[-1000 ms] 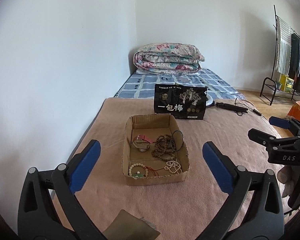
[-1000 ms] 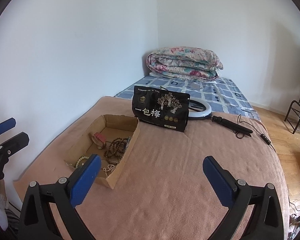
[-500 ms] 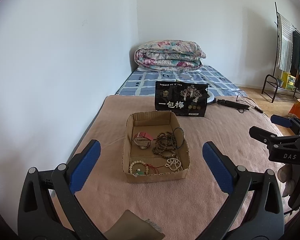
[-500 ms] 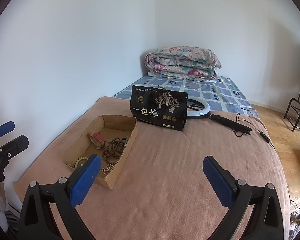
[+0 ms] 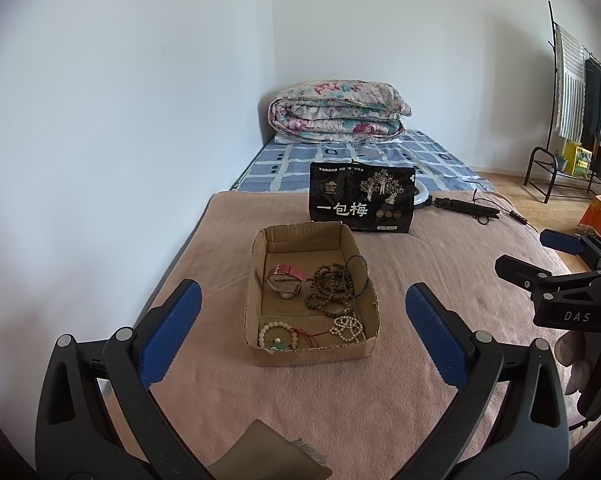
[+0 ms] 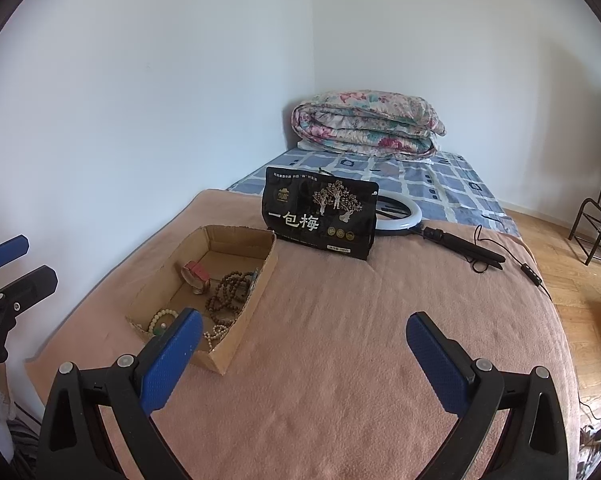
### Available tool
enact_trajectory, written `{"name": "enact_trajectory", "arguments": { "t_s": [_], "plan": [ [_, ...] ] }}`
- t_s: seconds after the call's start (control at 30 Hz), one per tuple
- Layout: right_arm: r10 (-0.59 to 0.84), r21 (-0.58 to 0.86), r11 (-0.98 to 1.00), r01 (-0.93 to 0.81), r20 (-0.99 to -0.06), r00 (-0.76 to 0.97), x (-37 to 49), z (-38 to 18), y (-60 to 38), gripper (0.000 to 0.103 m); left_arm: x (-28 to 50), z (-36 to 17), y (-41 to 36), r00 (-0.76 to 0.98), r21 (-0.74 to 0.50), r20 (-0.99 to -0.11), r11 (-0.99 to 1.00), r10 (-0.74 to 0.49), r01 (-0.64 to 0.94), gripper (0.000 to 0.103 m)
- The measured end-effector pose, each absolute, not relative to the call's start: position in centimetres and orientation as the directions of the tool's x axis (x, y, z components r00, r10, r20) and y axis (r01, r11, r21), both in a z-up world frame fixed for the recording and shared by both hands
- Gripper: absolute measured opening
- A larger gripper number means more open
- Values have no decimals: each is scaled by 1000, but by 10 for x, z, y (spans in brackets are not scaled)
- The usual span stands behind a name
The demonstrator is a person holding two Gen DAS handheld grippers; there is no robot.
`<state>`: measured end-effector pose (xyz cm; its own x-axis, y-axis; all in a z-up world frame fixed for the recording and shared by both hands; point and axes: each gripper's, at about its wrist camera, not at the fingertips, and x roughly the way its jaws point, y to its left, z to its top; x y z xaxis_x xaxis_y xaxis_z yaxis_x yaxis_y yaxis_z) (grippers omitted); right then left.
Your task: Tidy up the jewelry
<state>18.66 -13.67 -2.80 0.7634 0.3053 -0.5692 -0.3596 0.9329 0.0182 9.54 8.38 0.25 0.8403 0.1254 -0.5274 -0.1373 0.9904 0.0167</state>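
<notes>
Two grippers hover over a pink-brown blanket spread on the bed, each empty with its jaws wide apart. The left gripper, black with blue pads, points at the open brown cardboard box lying just ahead of it on the blanket. Inside the box, from left to right: a pink-strapped wristwatch toward the far left, a cream bead bracelet with a red cord in the near left corner, a coil of brown wooden beads in the middle, a thin black ring leaning on the right wall, and a small white pearl strand near the right corner. Beyond the box, a black printed pouch stands upright, with a white ring light on a black handle behind it to the right. A folded floral quilt sits at the far end. The right gripper hovers over bare blanket, to the right of the box.
</notes>
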Motion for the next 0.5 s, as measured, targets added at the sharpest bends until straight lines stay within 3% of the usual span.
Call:
{"name": "enact_trajectory", "arguments": {
  "t_s": [0.5],
  "plan": [
    [306,17,932,-363,-574,760,187,-29,-137,103,96,3,83,841,18,-526,990,126,-138,103]
  ]
}}
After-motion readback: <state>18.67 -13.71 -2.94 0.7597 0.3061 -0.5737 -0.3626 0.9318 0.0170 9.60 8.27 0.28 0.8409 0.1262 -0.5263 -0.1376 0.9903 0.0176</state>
